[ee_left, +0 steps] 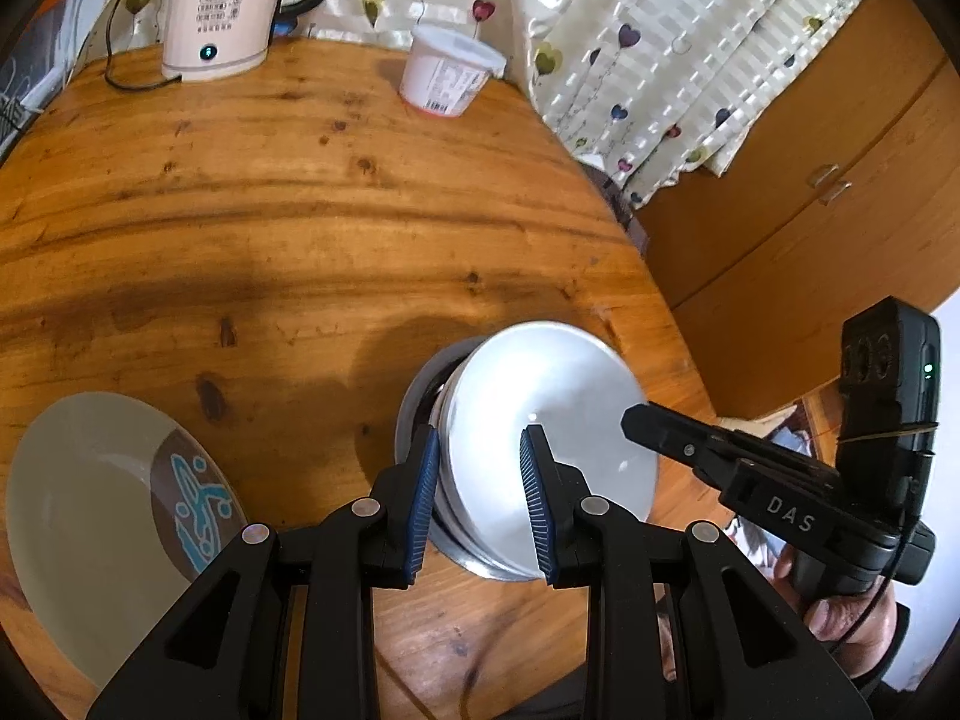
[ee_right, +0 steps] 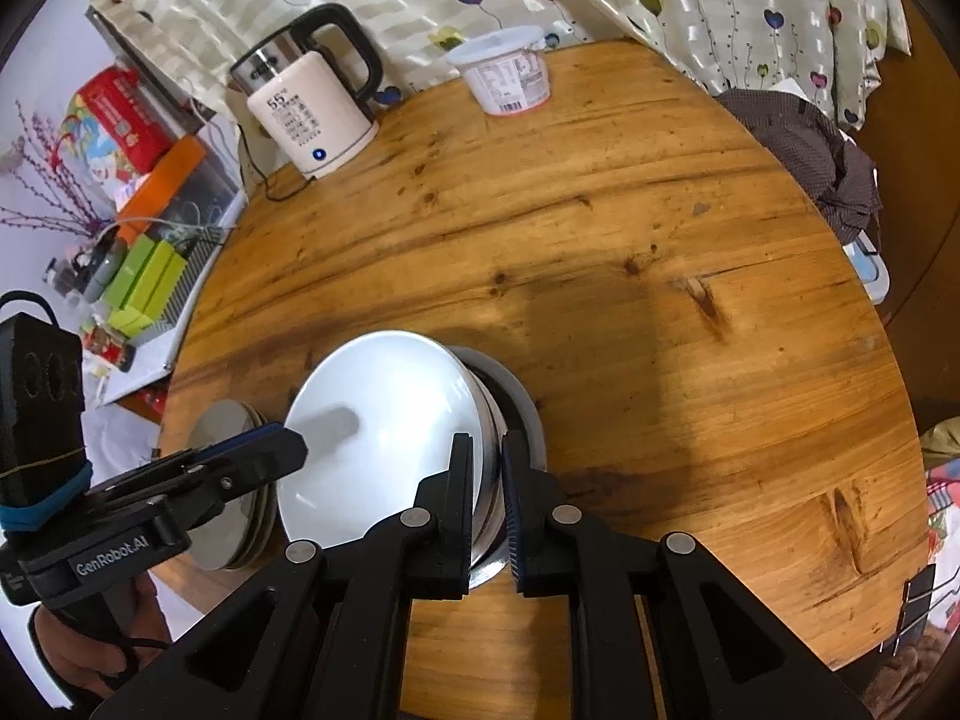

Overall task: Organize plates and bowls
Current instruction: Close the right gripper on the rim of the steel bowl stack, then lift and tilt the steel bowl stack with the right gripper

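A stack of white bowls (ee_left: 540, 384) (ee_right: 372, 420) sits tilted inside a darker grey bowl (ee_left: 414, 402) (ee_right: 516, 396) near the round wooden table's front edge. My left gripper (ee_left: 480, 489) (ee_right: 294, 444) straddles the stack's near rim, one blue pad outside and one inside, shut on it. My right gripper (ee_right: 487, 504) (ee_left: 636, 420) pinches the opposite rim, with its jaws nearly together on the bowl walls. A pale plate with a dark centre and blue pattern (ee_left: 90, 480) lies left of the bowls. In the right wrist view it is the top of a plate stack (ee_right: 222, 480).
A pink electric kettle (ee_left: 216, 6) (ee_right: 312, 114) with its cord and a white lidded tub (ee_left: 450, 72) (ee_right: 510, 78) stand at the table's (ee_left: 300, 210) far edge by a heart-print curtain. A cluttered side shelf (ee_right: 138, 180) is left, and a dark cloth (ee_right: 828, 144) is right.
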A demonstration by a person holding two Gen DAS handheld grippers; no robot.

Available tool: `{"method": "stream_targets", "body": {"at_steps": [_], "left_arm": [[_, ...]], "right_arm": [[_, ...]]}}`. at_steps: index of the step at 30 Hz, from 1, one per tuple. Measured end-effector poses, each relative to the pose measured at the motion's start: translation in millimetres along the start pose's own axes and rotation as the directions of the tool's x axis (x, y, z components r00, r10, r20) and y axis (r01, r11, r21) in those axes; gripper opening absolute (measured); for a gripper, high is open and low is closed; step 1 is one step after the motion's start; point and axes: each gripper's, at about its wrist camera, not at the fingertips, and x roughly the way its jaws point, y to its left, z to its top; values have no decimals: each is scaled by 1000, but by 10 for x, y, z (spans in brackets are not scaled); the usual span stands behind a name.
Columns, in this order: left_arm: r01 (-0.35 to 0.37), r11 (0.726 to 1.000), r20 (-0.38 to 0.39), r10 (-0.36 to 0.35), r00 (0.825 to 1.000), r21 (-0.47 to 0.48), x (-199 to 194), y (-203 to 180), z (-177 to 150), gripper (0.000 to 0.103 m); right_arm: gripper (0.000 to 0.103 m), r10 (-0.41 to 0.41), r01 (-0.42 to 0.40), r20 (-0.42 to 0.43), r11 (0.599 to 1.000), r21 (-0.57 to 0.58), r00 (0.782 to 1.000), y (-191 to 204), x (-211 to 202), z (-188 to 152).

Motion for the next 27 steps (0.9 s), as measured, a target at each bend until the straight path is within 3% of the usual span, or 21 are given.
{"method": "stream_targets", "body": {"at_steps": [16,27], "left_arm": [[0,999,83,3,997,-33,-176,176,-51,28],[-4,995,67,10,998,-99,-154,429,-200,31]], "right_arm": [[16,65,-65,87,998,3,994,-126,-227,-31],[16,172,-176,51,980,96,984,-424,-130,-177]]}}
